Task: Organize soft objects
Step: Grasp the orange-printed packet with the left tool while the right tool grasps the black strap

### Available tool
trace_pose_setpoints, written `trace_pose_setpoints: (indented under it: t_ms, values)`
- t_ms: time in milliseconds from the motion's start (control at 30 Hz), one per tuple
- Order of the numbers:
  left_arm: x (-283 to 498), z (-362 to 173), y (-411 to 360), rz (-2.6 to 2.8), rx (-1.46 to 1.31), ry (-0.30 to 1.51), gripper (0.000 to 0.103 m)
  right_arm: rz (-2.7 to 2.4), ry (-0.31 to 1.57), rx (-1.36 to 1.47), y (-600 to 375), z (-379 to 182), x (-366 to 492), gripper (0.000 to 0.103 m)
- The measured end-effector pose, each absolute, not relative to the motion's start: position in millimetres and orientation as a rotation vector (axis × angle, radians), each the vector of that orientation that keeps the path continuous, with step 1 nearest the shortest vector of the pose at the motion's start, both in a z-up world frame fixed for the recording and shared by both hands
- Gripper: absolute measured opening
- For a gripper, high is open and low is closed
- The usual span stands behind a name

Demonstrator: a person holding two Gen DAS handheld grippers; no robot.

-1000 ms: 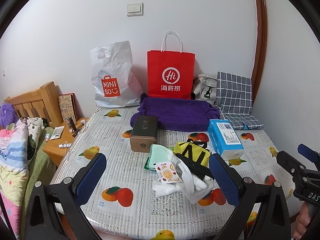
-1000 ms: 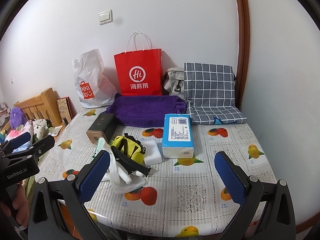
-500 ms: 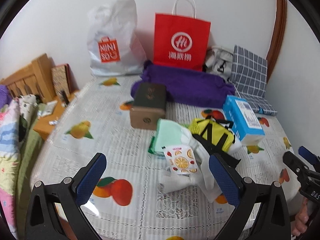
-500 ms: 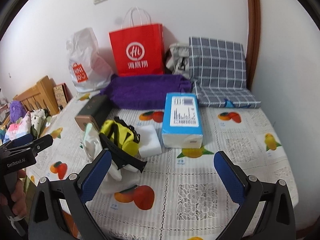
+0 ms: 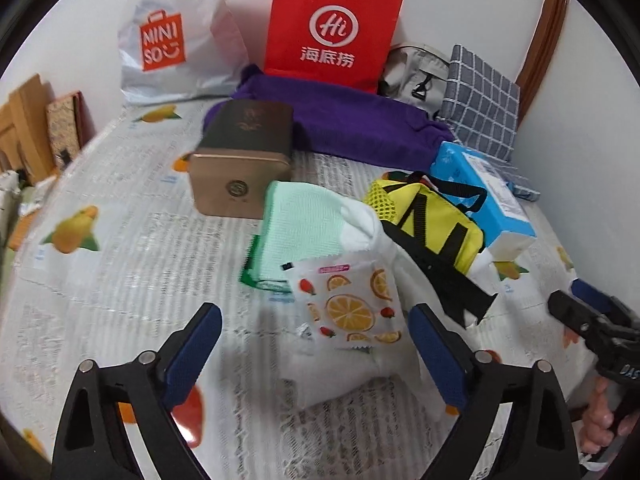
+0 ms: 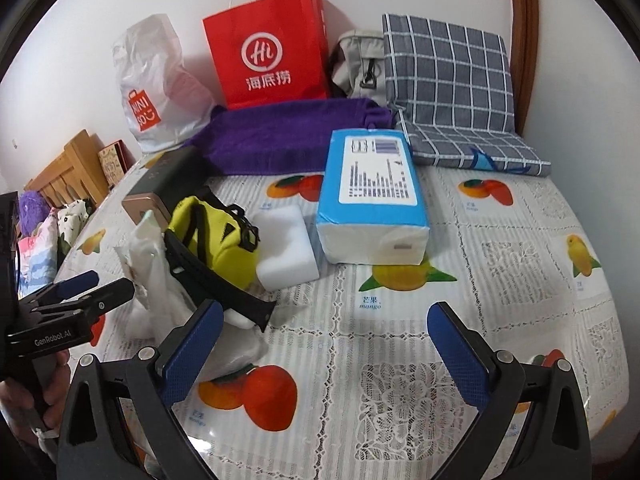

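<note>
Left wrist view gives me the fruit-print packet (image 5: 352,306) on the white cloth (image 5: 360,364), hidden from right wrist view, which shows a white sponge (image 6: 286,240) beside the tissue pack (image 6: 374,200), my left gripper (image 5: 316,354) wide, just narrowing, empty, right gripper (image 6: 324,354) wide, empty, above the table (image 6: 400,380).

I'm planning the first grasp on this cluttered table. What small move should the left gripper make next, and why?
Probably ease the left gripper a little further down and forward onto the fruit-print packet. Its jaws have just been closing slightly but stand open with nothing gripped, and the packet lies on top of the white cloth, right ahead between the fingers. The right gripper is open over bare tablecloth.
</note>
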State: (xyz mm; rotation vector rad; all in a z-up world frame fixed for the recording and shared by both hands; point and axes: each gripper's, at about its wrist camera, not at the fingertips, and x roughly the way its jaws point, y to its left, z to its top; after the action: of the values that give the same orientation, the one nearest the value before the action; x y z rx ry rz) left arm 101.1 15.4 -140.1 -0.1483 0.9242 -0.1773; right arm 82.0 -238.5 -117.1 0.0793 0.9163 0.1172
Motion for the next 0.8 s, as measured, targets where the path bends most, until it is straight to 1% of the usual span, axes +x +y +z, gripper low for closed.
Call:
trace_pose_setpoints:
  t_ms: [67, 100, 167, 200, 233, 267, 300, 367, 467, 500, 567, 667, 733, 800]
  values:
    - [106, -144, 17, -0.207, -0.183, 0.928, 0.093, 0.120, 0.931, 0.076, -237, -122, 86, 0.101]
    - [109, -147, 17, -0.215, -0.193, 0.932, 0.091, 0.123, 0.941, 0.076, -237, -123, 87, 0.101]
    - [114, -151, 16, -0.233, -0.204, 0.936, 0.081, 0.141, 0.952, 0.084, -235, -126, 90, 0.101]
    - [116, -153, 15, -0.241, -0.207, 0.940, 0.079, 0.146, 0.955, 0.083, -234, -127, 92, 0.101]
    - [118, -155, 14, -0.253, -0.210, 0.942, 0.073, 0.147, 0.957, 0.076, -233, -128, 93, 0.101]
    - [119, -156, 14, -0.265, -0.210, 0.947, 0.065, 0.148, 0.959, 0.068, -231, -129, 94, 0.101]
    - [120, -157, 13, -0.275, -0.210, 0.952, 0.061, 0.149, 0.959, 0.064, -230, -130, 94, 0.101]
    - [121, -157, 12, -0.286, -0.203, 0.954, 0.044, 0.161, 0.959, 0.062, -227, -131, 96, 0.101]
    - [116, -152, 15, -0.297, -0.188, 0.950, 0.034, 0.190, 0.953, 0.059, -221, -131, 98, 0.100]
    - [115, -149, 18, -0.290, -0.181, 0.947, 0.032, 0.204, 0.951, 0.049, -218, -130, 99, 0.098]
    - [112, -146, 24, -0.275, -0.179, 0.944, 0.023, 0.225, 0.947, 0.027, -211, -130, 100, 0.096]
    - [111, -147, 32, -0.268, -0.184, 0.955, 0.016, 0.258, 0.948, 0.002, -202, -133, 103, 0.091]
    - [112, -150, 38, -0.249, -0.191, 0.962, 0.012, 0.286, 0.960, 0.000, -197, -136, 105, 0.083]
    - [114, -156, 43, -0.234, -0.201, 0.974, 0.012, 0.321, 0.970, -0.006, -190, -140, 107, 0.080]
